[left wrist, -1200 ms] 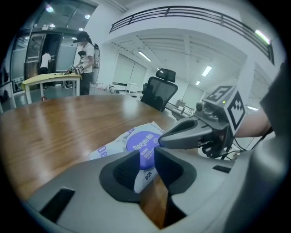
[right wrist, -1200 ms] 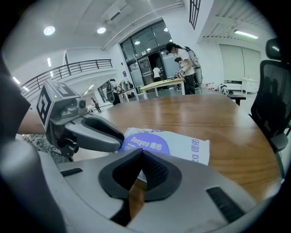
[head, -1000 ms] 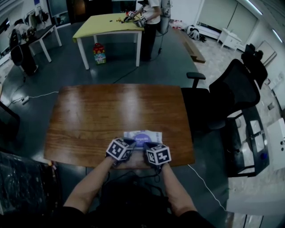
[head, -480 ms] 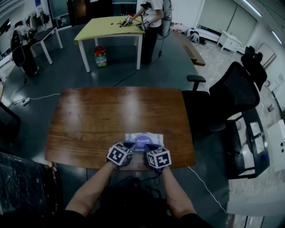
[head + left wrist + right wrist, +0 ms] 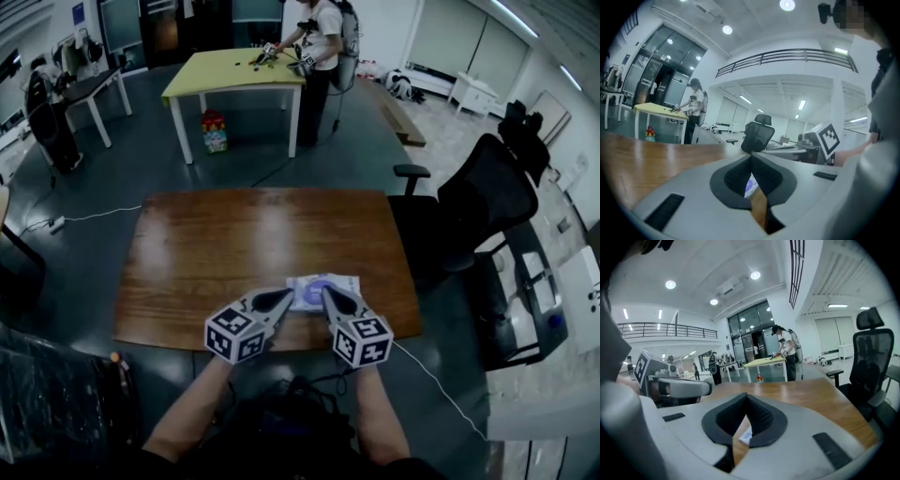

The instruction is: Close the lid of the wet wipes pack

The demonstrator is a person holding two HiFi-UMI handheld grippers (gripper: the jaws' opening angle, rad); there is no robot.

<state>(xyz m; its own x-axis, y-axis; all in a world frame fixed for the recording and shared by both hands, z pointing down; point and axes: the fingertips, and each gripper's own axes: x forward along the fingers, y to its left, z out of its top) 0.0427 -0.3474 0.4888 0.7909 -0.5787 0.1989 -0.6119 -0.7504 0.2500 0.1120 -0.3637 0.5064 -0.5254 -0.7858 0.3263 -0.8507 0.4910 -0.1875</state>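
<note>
The wet wipes pack, white with a purple oval lid that looks flat, lies near the front edge of the brown wooden table. My left gripper hovers above its left end with its jaws shut and nothing between them. My right gripper hangs over the pack's middle, tips together and empty. In the left gripper view the closed left gripper lets a sliver of the pack show below the tips. The right gripper view shows my right gripper closed, with a corner of the pack under it.
A black office chair stands close to the table's right side. Farther back a person works at a yellow-green table, with a colourful toy on the floor under it. A white cable runs across the floor at the right.
Both grippers have lifted off the pack and now hang higher, pointing more level. The pack stays lying on the table.
</note>
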